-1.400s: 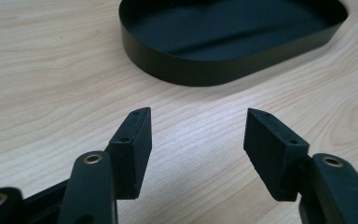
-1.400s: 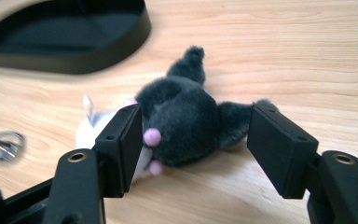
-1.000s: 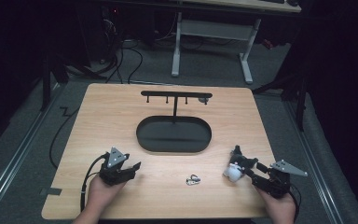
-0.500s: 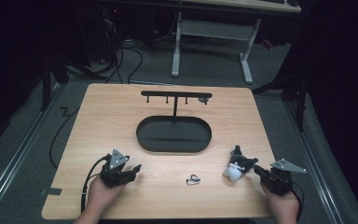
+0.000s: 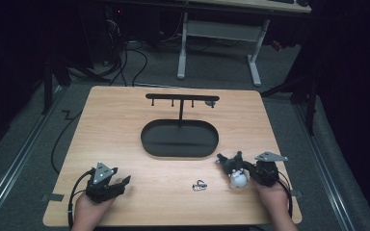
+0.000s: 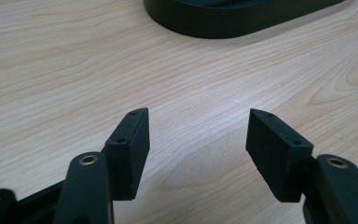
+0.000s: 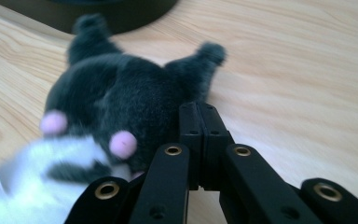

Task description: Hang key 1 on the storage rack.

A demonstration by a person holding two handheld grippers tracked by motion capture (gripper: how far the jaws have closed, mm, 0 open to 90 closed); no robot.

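A small plush toy (image 5: 233, 171), dark grey with a white part and pink spots, lies on the wooden table (image 5: 120, 125) at the front right. My right gripper (image 5: 246, 169) is shut, its jaws pressed flat together with their tips in the toy's fur. In the right gripper view the plush toy (image 7: 116, 102) sits just left of the right gripper (image 7: 200, 109). My left gripper (image 5: 121, 185) rests open at the front left; in its own view the left gripper (image 6: 198, 130) has bare wood between its jaws.
A black stand with an oval base (image 5: 179, 139) and a hooked top rail (image 5: 182, 97) occupies the table's middle. A small metal clasp (image 5: 199, 185) lies left of the plush. The oval base (image 6: 233, 21) edges the left gripper view. Desk legs and cables sit beyond the table.
The right gripper and the plush toy have shifted slightly left and away from the front edge. The left gripper has stayed put.
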